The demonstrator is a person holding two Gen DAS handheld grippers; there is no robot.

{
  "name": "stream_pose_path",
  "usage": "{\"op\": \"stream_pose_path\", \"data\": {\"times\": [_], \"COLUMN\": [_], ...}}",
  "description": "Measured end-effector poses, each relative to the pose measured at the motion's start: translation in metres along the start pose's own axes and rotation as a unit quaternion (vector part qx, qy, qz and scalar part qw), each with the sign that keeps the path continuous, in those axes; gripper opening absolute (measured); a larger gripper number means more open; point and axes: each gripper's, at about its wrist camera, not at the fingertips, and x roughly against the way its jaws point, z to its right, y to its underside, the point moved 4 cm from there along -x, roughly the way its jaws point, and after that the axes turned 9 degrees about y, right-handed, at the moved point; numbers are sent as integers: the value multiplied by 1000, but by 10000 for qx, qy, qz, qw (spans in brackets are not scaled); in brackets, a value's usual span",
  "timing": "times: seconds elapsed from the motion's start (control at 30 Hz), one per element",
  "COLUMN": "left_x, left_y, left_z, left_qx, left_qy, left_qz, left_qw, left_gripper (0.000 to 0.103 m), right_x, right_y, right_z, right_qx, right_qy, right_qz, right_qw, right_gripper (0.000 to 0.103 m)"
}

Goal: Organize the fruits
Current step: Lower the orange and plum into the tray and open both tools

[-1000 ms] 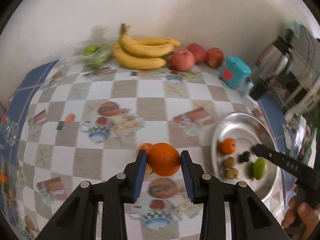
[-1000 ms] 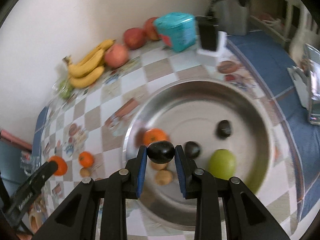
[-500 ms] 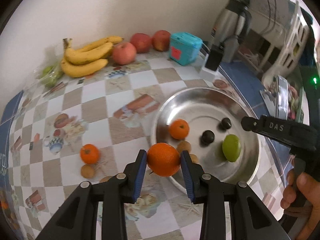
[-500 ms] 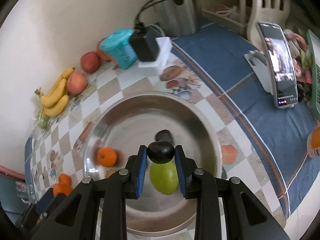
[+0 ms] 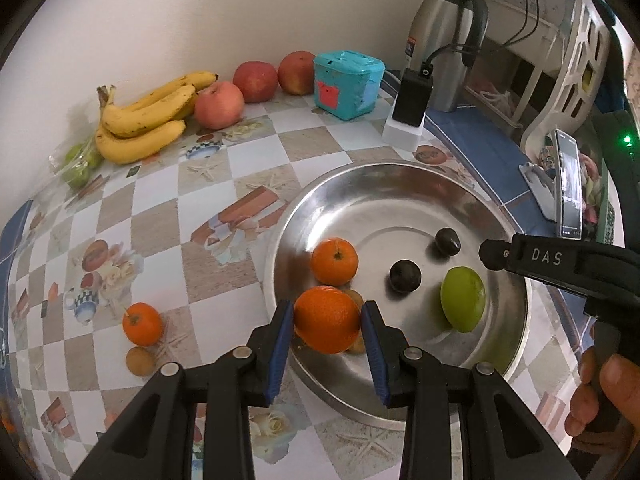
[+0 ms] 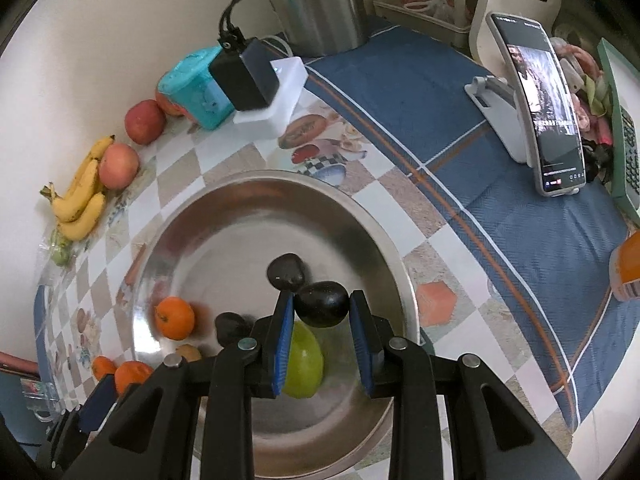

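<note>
Both grippers are carrying fruit over the steel bowl [image 5: 400, 172].

The left gripper [image 5: 327, 322] is clamping an orange [image 5: 327, 319] above the bowl's near-left rim; the right gripper [image 6: 322, 307], lettered "DAS" on its arm, is clamping a dark plum [image 6: 322, 304] over the bowl's near side. Inside are lying another orange [image 5: 334, 261], two dark plums and a green fruit [image 5: 463, 298]. Bananas [image 5: 144, 120] and apples are sitting far left by the wall.
</note>
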Motion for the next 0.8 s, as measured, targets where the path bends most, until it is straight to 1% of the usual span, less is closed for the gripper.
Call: {"op": "stream_pose_path", "data": {"times": [0.17,0.43,0.57,0.6,0.67,0.7,0.8], "left_x": [-8,-12,-12,-12,-10,-10,-9], "left_y": [3,3,4,3,2,2,2], "left_z": [1,2,3,3,4,5,4], "left_qx": [-34,-94,-116,-125,-135,-144,-144], "left_qy": [-57,-105,-117,-119,-111,-111,-103], "left_qz": [-115,-147,-156,-140,-102,-99,-114], "left_qw": [9999,9998,9997,9998,9998,9998,9998], "left_gripper": [37,38,38,38,38,38,38], "right_x": [-7,-5,-3,-3,-3,-2,-1], "right_y": [2,-1,-2,-2,-2,-2,-3], "right_z": [4,8,7,7,7,6,4], "right_qx": [-54,-192,-141,-141,-144,-156,-112], "right_qy": [52,34,70,71,69,2,74], "right_qz": [-133,-152,-103,-95,-83,-79,-49], "right_qw": [9999,9997,9998,9998,9998,9998,9999], "right_gripper": [30,30,32,34,53,55,56]}}
